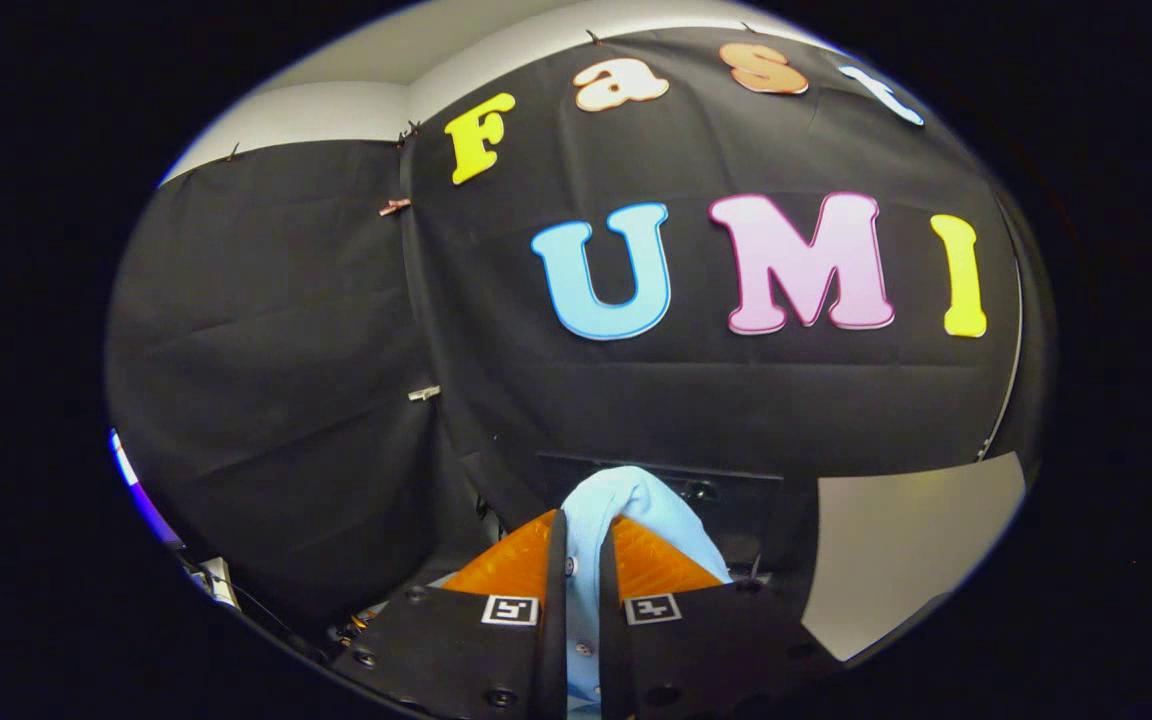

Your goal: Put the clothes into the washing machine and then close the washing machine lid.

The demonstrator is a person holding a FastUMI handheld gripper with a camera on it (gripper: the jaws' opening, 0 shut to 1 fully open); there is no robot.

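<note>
A light blue buttoned garment [626, 505] is pinched between the two fingers of my gripper [581, 545]. Its cloth bulges up above the fingertips and drapes over to the right of them, and a strip with small buttons runs down the narrow gap between the fingers. The gripper is shut on it and held up in the air, facing the black cloth wall of the booth. Beyond the garment lies a dark boxy shape [736, 495] low against the wall; what it is I cannot tell.
Black cloth walls [356, 330] stand ahead and to the left, meeting at a clipped seam. A pale panel [896, 545] sits low to the right of the fingers. Cables and a small white item [221, 582] lie low at the left.
</note>
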